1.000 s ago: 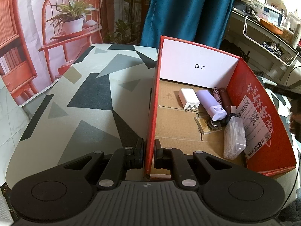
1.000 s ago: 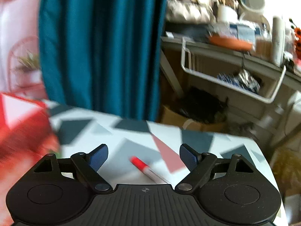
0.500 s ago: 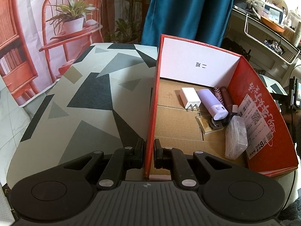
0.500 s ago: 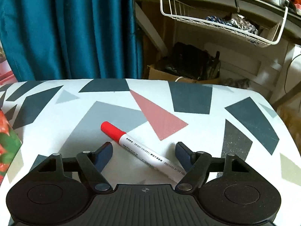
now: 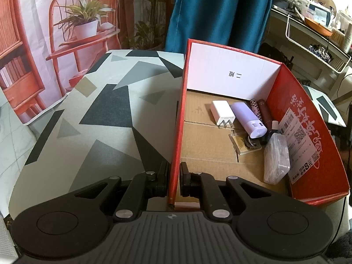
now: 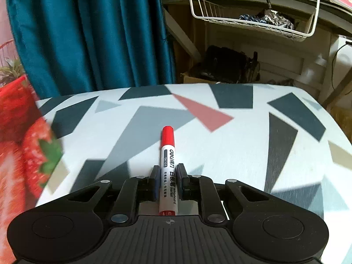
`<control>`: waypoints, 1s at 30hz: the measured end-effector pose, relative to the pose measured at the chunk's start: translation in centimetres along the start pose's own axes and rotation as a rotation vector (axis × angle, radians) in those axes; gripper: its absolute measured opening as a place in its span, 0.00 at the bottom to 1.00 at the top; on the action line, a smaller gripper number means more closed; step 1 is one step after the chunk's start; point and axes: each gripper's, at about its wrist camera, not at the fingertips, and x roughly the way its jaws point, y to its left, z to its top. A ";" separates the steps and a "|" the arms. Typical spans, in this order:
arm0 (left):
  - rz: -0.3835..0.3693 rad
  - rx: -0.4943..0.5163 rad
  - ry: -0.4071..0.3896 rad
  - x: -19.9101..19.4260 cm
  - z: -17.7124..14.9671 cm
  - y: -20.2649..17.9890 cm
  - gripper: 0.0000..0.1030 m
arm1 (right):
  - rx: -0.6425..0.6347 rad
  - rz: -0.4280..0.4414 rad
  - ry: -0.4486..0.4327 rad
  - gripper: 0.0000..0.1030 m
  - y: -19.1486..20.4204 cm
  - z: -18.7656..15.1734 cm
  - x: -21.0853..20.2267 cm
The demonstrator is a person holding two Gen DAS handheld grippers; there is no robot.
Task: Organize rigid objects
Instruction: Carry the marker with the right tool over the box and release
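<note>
My left gripper (image 5: 175, 179) is shut on the near left wall of the red cardboard box (image 5: 179, 118). Inside the box lie a white charger (image 5: 222, 113), a lilac tube (image 5: 248, 118), two dark sticks (image 5: 261, 111), a flat gold item (image 5: 245, 143) and a clear bag (image 5: 276, 158), all towards the right wall. My right gripper (image 6: 168, 173) is shut on a white marker with a red cap (image 6: 167, 154), which points straight ahead along the fingers over the patterned tablecloth (image 6: 231, 145).
The box's strawberry-printed outer side (image 6: 19, 145) fills the left of the right wrist view. A teal curtain (image 6: 88, 33) hangs behind the table. A shelf with a white wire basket (image 6: 253, 13) stands at the back right. The table edge runs beyond the marker.
My right gripper has closed on the marker, which now lies straight between the fingers instead of slanting on the cloth. The left gripper has kept its hold on the box wall.
</note>
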 end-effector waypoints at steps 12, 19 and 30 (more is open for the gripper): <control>-0.012 -0.005 -0.015 -0.1 -0.2 0.1 0.11 | -0.072 0.055 0.003 0.14 5.7 -6.0 -6.5; -0.017 -0.008 -0.014 0.0 -0.1 0.2 0.11 | -0.049 0.059 0.040 0.14 7.0 -6.8 -8.2; -0.027 -0.014 -0.015 0.1 -0.1 0.2 0.11 | 0.046 0.135 -0.033 0.13 7.2 -4.9 -10.1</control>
